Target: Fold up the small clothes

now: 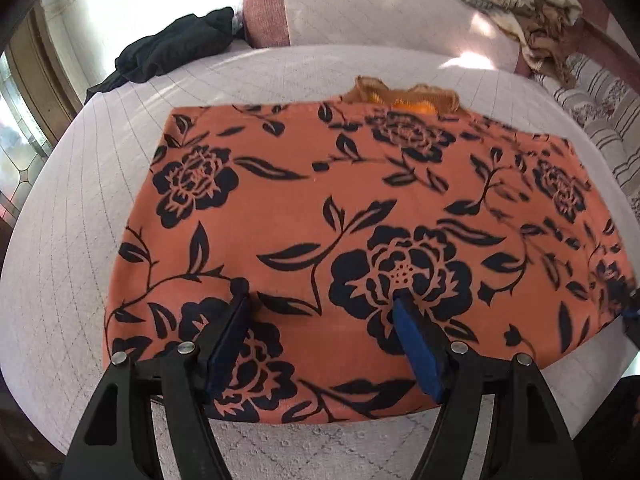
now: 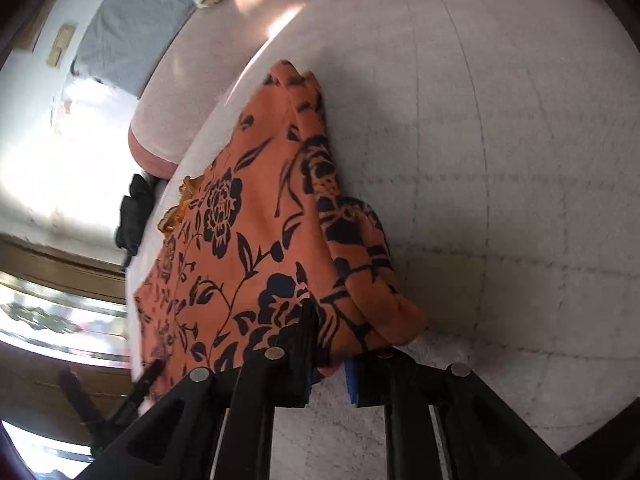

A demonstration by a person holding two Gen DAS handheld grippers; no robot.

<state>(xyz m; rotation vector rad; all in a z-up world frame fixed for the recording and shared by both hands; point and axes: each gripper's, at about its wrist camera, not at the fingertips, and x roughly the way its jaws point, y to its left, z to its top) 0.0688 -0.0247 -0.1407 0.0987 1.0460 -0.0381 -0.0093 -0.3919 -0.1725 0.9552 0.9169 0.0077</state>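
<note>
An orange garment with black flowers [image 1: 340, 208] lies spread flat on a pale quilted cushion [image 1: 72, 248]. A tan collar [image 1: 404, 96] peeks out at its far edge. My left gripper [image 1: 318, 294] stands open over the garment's near edge, with its blue pads [image 1: 416, 340] resting on the cloth and nothing pinched between them. In the right wrist view, my right gripper [image 2: 332, 344] is shut on the garment's [image 2: 248, 240] near right edge. There the cloth is bunched and folded over [image 2: 360, 264]. A bit of the right gripper shows at the far right of the left wrist view.
A black garment [image 1: 176, 52] lies at the back left of the cushion. A cream and brown pile of clothes [image 1: 520, 0] sits on the pink backrest [image 1: 360, 12] at the back right. A striped cushion [image 1: 600, 128] lies to the right. Bare quilted surface [image 2: 500, 160] stretches right of the garment.
</note>
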